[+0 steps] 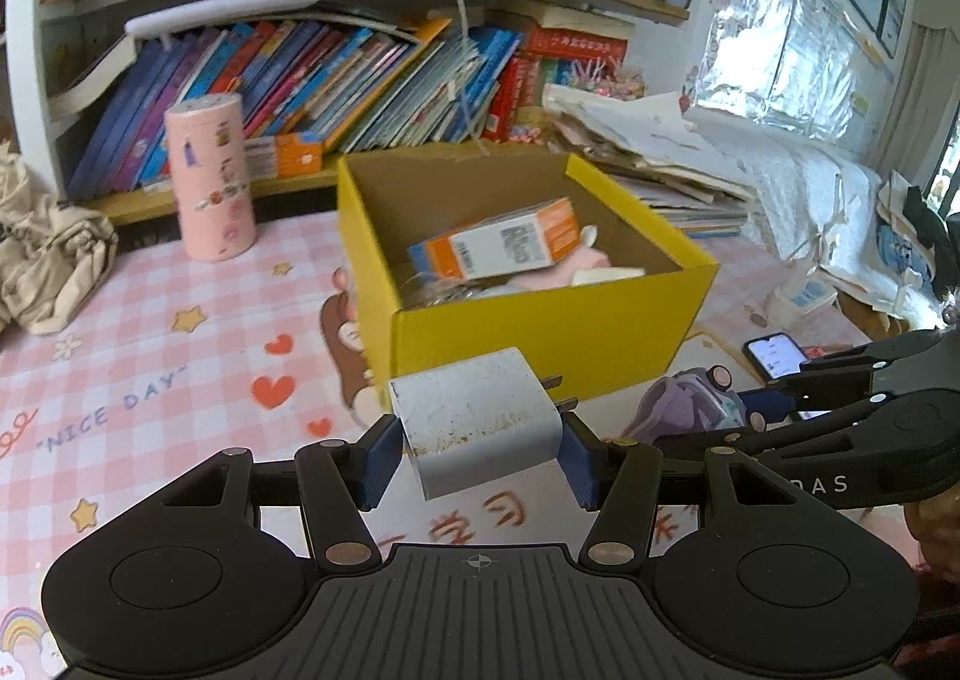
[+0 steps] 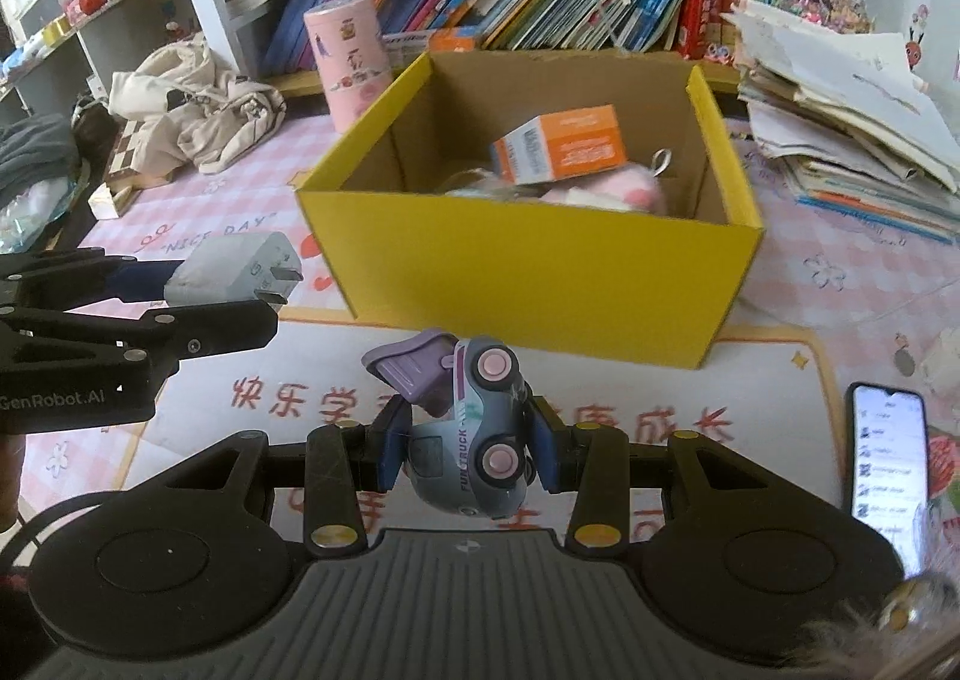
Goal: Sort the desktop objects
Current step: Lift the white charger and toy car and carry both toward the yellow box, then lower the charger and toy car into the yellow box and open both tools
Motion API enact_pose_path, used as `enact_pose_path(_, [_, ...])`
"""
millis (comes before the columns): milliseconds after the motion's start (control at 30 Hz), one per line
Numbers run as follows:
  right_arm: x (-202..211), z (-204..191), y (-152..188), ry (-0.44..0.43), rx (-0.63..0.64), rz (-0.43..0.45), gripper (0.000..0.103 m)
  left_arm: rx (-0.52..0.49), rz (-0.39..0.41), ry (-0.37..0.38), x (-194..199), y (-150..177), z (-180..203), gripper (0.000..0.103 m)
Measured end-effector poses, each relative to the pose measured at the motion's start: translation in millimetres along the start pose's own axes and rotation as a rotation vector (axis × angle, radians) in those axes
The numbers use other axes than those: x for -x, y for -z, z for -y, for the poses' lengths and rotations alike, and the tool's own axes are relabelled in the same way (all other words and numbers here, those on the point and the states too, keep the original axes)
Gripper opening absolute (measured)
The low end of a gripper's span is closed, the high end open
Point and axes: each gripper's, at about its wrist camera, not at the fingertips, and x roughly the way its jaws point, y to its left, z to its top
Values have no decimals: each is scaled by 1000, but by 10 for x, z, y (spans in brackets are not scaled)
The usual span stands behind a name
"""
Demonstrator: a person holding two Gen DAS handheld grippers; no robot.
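Both sets of jaws are clamped on something as I look through the wrist cameras. On my left gripper (image 1: 480,455) the blue pads pinch a white wall charger (image 1: 477,422) by its sides, its two metal prongs pointing toward the yellow cardboard box (image 1: 540,332) just ahead of it. My right gripper (image 2: 465,449) grips a small grey-and-purple toy truck (image 2: 465,434) turned on its side, pink wheels facing the camera, with a purple flap sticking up at its front. I see both loads held above the tabletop (image 1: 180,356), which is covered by a pink checked mat printed with hearts, stars and "NICE DAY". That box stands open near the middle of the mat, and inside it an orange-and-white carton (image 2: 561,149) lies tilted on top of a pink plush toy (image 2: 624,191). Behind the box, on the left, a pink cylindrical canister (image 1: 210,176) stands upright in front of a shelf of leaning books (image 1: 336,80). To the right of the box a lit smartphone (image 2: 888,470) lies flat on the mat, and farther back a pile of papers (image 2: 840,116) sits beside the box.
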Motion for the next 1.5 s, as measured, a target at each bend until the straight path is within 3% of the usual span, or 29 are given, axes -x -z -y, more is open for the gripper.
enact_pose_path(400, [169,437,-33,-16,-10,39,39,-45,41,10,-104,-215,407,55])
enact_pose_path(800, [369,618,-257,-64,-13,117,39,-54,114,16,-64,-540,520,55])
enact_pose_path(1100, [383,696,-700,-76,33,207,39,-79,155,-41,-208,-789,422,55])
enact_pose_path(1500, [-187,628,-1423,-91,121,224,39,-60,72,-75,-713,-858,208,55])
